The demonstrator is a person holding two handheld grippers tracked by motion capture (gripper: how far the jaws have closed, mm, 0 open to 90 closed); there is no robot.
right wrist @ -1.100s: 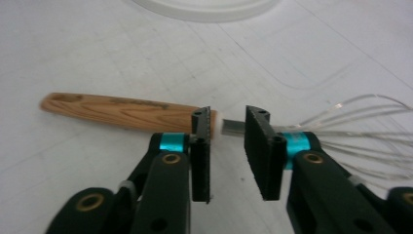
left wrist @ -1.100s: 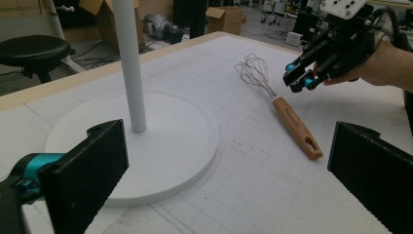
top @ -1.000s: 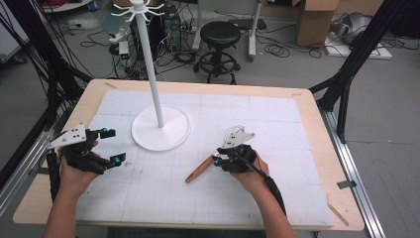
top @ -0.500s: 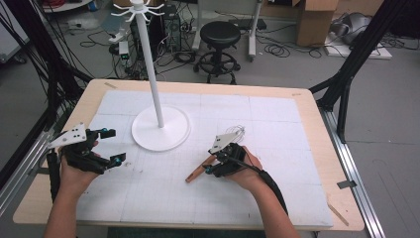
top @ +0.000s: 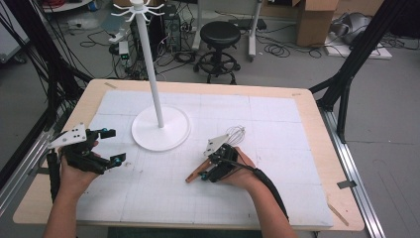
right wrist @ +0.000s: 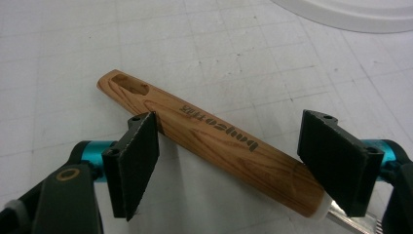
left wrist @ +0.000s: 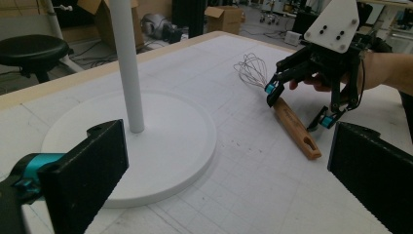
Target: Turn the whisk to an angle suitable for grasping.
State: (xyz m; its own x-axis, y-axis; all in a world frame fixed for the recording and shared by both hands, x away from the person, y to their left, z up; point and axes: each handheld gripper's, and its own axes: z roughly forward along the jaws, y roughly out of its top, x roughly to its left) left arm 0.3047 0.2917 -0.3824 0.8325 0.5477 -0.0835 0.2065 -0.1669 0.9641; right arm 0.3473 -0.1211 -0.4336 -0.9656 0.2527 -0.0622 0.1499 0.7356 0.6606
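Since the earlier frames, the right gripper (top: 210, 168) is seen displaced toward the near-left along the whisk (top: 213, 156), from the wire end toward the wooden handle, and slightly lowered. Its jaws have just been opening; the handle (right wrist: 214, 153) is located between them. In the right gripper view, the two black pads (right wrist: 139, 163) are set wide on either side of the handle, with a clear gap at the right pad. At the left pad, contact with the handle cannot be determined. No grip is applied.

The whisk is laid flat on the white gridded mat (top: 277, 148), in front of and to the right of the white stand base (top: 161, 129) and apart from it. The wire loops (top: 236, 133) are directed toward the far right; the slotted end of the handle (top: 190, 177) is directed toward the near left. Printed lettering is visible along the handle in the right gripper view.

The left gripper (top: 106, 146) is held by the left hand (top: 74, 166) above the left part of the mat, well apart from the whisk. Its position is unchanged. Its jaws are spread wide with nothing between them; in the left gripper view, the stand pole (left wrist: 125, 63) and the whisk (left wrist: 287, 114) are framed between the pads.

The stand is positioned upright on the mat, with the pole rising from the centre of the round base.
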